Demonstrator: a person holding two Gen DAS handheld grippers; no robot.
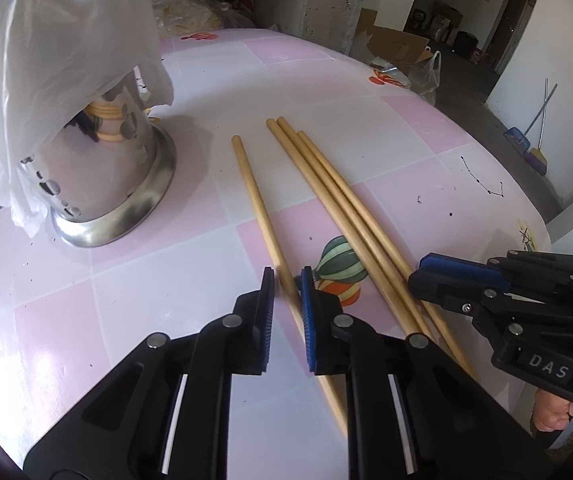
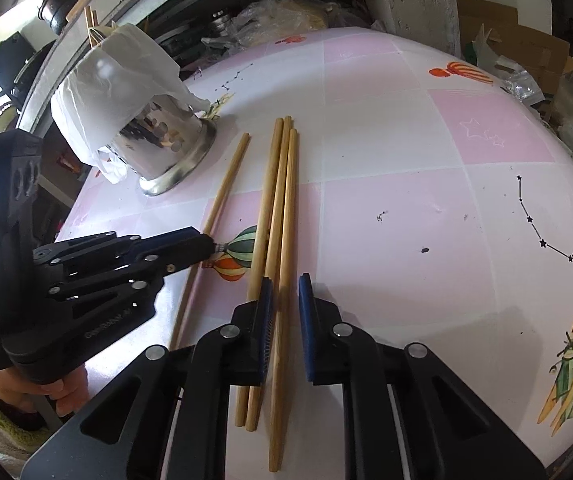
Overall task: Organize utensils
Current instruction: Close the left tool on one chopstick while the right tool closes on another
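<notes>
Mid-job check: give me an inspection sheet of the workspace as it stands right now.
Surface: pink-and-white checked tablecloth with balloon and plane prints, a few dark specks.
Job's things: single chopstick lying apart; three chopsticks lying side by side; perforated steel utensil holder upright, white plastic bag draped over it.
Clutter: nothing seen on the table beyond these.
Grippers: left hand-held gripper open, straddling the single chopstick; right hand-held gripper open over the rightmost of the three.
Cables: nothing seen.
Surroundings: cardboard boxes, plastic bags, broom and dustpan by the wall.
</notes>
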